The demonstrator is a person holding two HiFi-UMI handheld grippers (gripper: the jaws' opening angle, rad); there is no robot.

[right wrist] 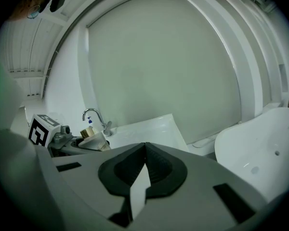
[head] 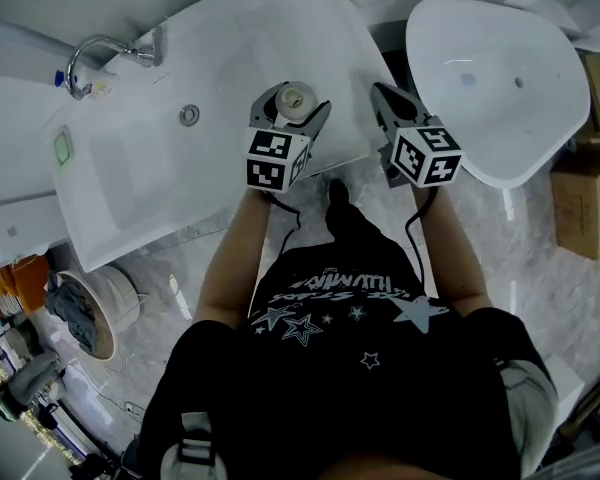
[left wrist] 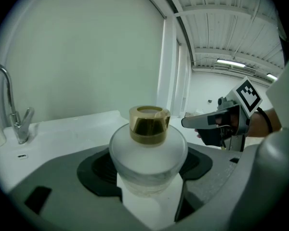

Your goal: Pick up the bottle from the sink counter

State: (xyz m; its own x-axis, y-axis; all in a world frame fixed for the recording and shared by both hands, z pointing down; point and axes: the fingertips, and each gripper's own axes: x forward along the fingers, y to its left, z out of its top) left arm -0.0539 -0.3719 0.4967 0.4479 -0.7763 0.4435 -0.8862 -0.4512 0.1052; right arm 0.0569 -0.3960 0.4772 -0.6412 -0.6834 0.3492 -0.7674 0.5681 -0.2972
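The left claw (head: 292,108) is pinching the bottle (left wrist: 148,153): its two dark pads press on either side of the frosted, rounded body, with the gold cap (left wrist: 149,124) standing upright above them. In the head view the bottle sits in that claw over the front right part of the white bench (head: 230,48), well apart from the tap (head: 88,60) at the far left. The right claw (right wrist: 143,170) has its jaws pressed together on nothing and hangs just beside the left one, off the bench's right edge.

The grasp, then, looks done. Whether the bottle has left the bench I cannot say for sure, since the jaws hide its base; in the left gripper view the bench top lies low behind it, which suggests it is already raised a little. The right gripper view shows it leaning slightly in the claw.

What seems left is small: carry the bottle clear of the bench while keeping the pinch firm, as frosted glass of that rounded shape could slip between the pads
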